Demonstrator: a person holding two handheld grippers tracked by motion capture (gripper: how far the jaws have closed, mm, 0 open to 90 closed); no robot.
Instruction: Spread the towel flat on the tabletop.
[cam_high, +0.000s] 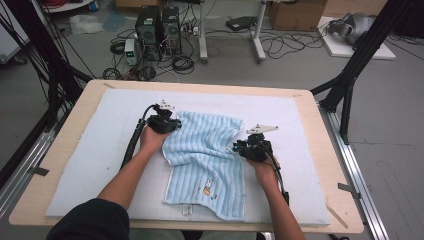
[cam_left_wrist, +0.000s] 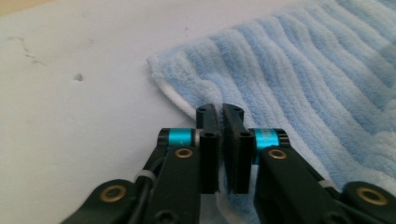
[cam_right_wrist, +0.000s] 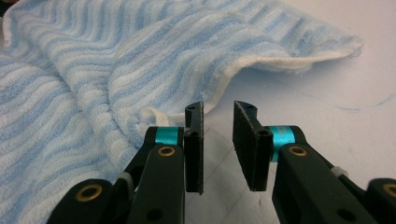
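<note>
A light-blue striped towel (cam_high: 205, 160) with a small rabbit print lies rumpled on the white mat (cam_high: 95, 150), its upper part bunched and folded. My left gripper (cam_high: 174, 125) sits at the towel's upper left edge. In the left gripper view its jaws (cam_left_wrist: 220, 109) stand almost together over the white hem of the towel (cam_left_wrist: 303, 70), pinching it. My right gripper (cam_high: 239, 148) rests at the towel's right edge. Its jaws (cam_right_wrist: 218, 106) stand open with bare mat between them, and a raised fold of the towel (cam_right_wrist: 93, 70) lies just ahead and to the left.
The mat covers most of a wooden table (cam_high: 327, 150). Black frame posts (cam_high: 350, 75) rise at both sides. Beyond the far edge, computer towers (cam_high: 157, 30) and tangled cables sit on the floor.
</note>
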